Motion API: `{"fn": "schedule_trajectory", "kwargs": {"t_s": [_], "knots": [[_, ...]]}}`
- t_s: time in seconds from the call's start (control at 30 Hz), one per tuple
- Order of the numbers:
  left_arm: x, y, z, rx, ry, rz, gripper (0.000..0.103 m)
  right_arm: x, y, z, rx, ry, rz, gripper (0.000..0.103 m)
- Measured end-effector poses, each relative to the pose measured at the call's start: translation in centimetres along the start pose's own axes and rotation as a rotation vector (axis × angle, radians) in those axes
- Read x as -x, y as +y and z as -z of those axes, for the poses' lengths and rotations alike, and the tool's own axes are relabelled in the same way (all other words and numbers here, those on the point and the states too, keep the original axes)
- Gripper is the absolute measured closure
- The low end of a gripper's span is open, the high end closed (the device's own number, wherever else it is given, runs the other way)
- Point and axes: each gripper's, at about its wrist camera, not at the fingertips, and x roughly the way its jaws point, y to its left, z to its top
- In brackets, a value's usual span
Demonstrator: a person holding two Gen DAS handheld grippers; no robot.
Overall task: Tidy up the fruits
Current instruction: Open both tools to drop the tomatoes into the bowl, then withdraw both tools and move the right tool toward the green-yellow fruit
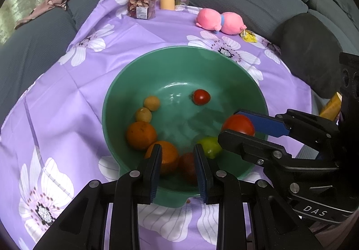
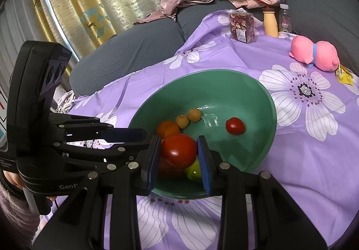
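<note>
Fruits mostly sit in the bowl already: oranges, two small yellow ones, a small tomato. Right tongs pinch a big tomato above the near rim, unreleased. Left tongs hover beside them, pressed together, empty.

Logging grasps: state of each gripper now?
Left gripper: shut, holding nothing.
Right gripper: shut on the big red tomato, over the green bowl.

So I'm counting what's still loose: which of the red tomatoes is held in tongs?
The big tomato, clamped between the right tongs above the bowl. The small tomato lies alone on the bowl's floor.
</note>
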Motion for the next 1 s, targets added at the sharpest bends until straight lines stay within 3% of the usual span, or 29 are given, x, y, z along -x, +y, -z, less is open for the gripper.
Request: {"fn": "schedule_trajectory", "kwargs": {"t_s": [0.43, 0.53, 0.63, 0.77, 0.9, 1.0], "knots": [[1.0, 0.6, 0.2, 0.019, -0.014, -0.029, 0.074, 0.1, -0.1, 0.0, -0.009, -0.002, 0.013, 0.068], [1.4, 0.9, 0.3, 0.03, -0.018, -0.036, 0.073, 0.3, 0.1, 0.1, -0.01, -0.001, 0.017, 0.063], [1.8, 1.1, 0.8, 0.04, -0.024, -0.045, 0.054, 0.6, 0.4, 0.2, -0.008, -0.007, 0.018, 0.056], [2.7, 1.5, 1.6, 0.059, -0.032, -0.059, 0.049, 1.1, 1.3, 0.2, 0.005, -0.017, 0.016, 0.049], [4.0, 2.1, 2.7, 0.084, -0.047, -0.087, 0.024, 1.7, 2.2, 0.2, 0.013, -0.028, 0.03, 0.036], [5.0, 2.5, 3.6, 0.103, -0.059, -0.109, 0.016, 2.2, 2.8, 0.2, 0.011, -0.039, 0.051, 0.023]]}}
